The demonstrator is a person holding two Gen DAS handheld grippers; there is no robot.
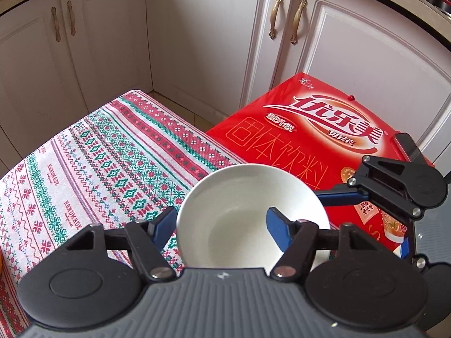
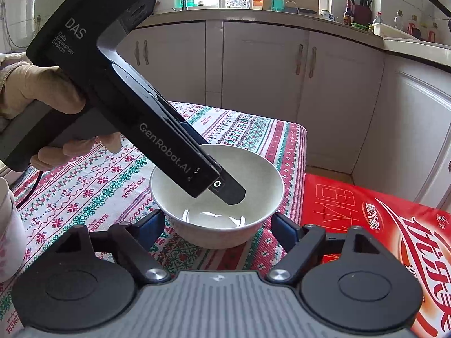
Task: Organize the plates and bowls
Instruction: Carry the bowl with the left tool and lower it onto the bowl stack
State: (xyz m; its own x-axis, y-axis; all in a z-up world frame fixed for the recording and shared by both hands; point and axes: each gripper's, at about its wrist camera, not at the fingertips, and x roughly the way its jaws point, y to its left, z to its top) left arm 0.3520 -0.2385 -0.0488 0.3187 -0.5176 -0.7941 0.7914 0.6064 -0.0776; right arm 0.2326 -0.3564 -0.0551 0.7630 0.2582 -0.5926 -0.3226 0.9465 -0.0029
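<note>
White and glossy, the bowl [image 1: 248, 211] sits at the near right edge of the patterned tablecloth [image 1: 93, 163] in the left wrist view, just beside the red box [image 1: 310, 132]. The left gripper [image 1: 221, 229] straddles the bowl's near left rim: one blue finger [image 1: 277, 232] is inside the bowl, the other outside. Whether it pinches the wall or just stands around it, I cannot tell. The right gripper's linkage [image 1: 394, 186] shows on the right, over the box.

From the right wrist view, the right gripper [image 2: 215, 231] is spread wide, its fingers on either side of the bowl [image 2: 217, 194] and apart from it. The left gripper's body [image 2: 141, 112], held by a gloved hand [image 2: 42, 98], slants down into the bowl. Cream cabinets [image 2: 265, 70] stand beyond.
</note>
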